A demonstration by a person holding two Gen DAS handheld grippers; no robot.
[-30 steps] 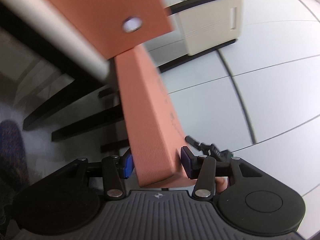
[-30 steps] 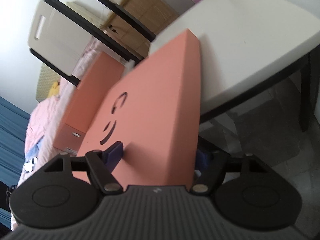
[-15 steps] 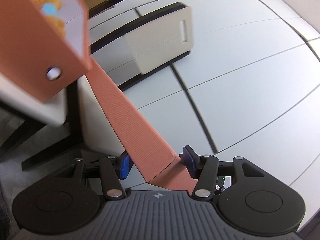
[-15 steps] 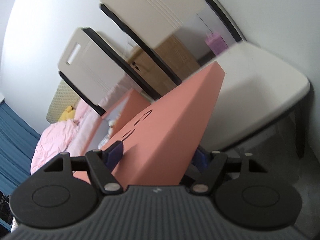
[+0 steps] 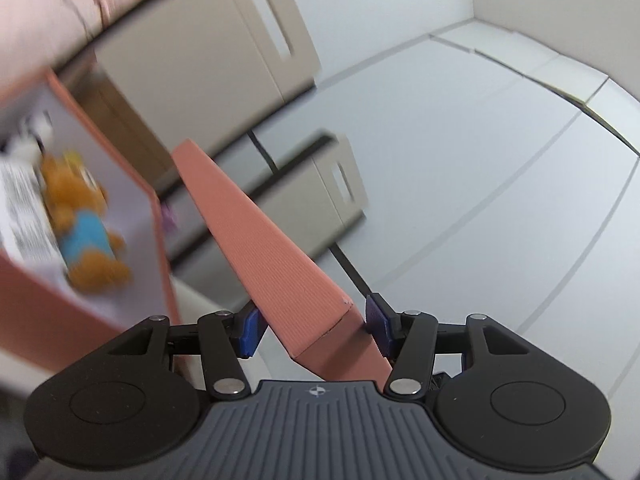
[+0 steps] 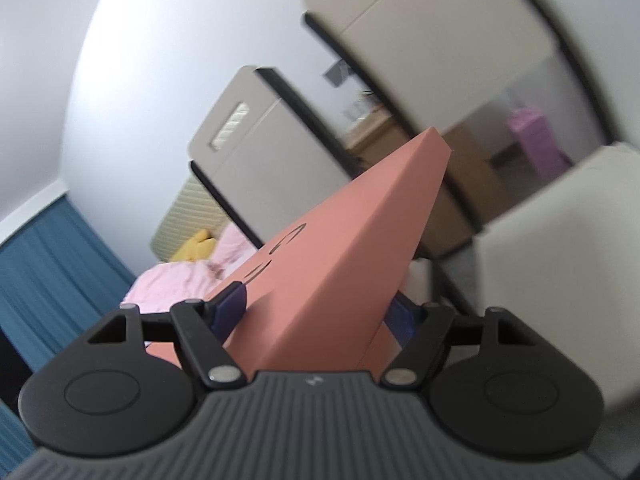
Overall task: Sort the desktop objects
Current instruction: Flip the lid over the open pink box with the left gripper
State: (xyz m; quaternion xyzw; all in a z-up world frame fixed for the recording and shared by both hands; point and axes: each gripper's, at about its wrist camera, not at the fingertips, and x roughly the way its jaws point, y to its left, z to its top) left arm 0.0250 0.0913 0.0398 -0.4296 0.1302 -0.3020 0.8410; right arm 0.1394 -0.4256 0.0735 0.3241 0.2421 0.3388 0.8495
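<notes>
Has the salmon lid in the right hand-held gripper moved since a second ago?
Yes. The salmon lid has risen: its far tip, earlier against the white seat, now reaches the chair backs.

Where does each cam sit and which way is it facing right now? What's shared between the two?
Left wrist: sits on the left gripper, facing along its fingers at the salmon box lid between them, an open salmon box with a teddy bear beyond, chair backs and wall behind. Only gripper body shows.
Right wrist: sits on the right gripper, facing along the lid's broad face toward chair backs, a white table, pink bedding and blue curtain. Only gripper body shows.
Shared: the same lid, gripped by both, and the beige chair backs.
</notes>
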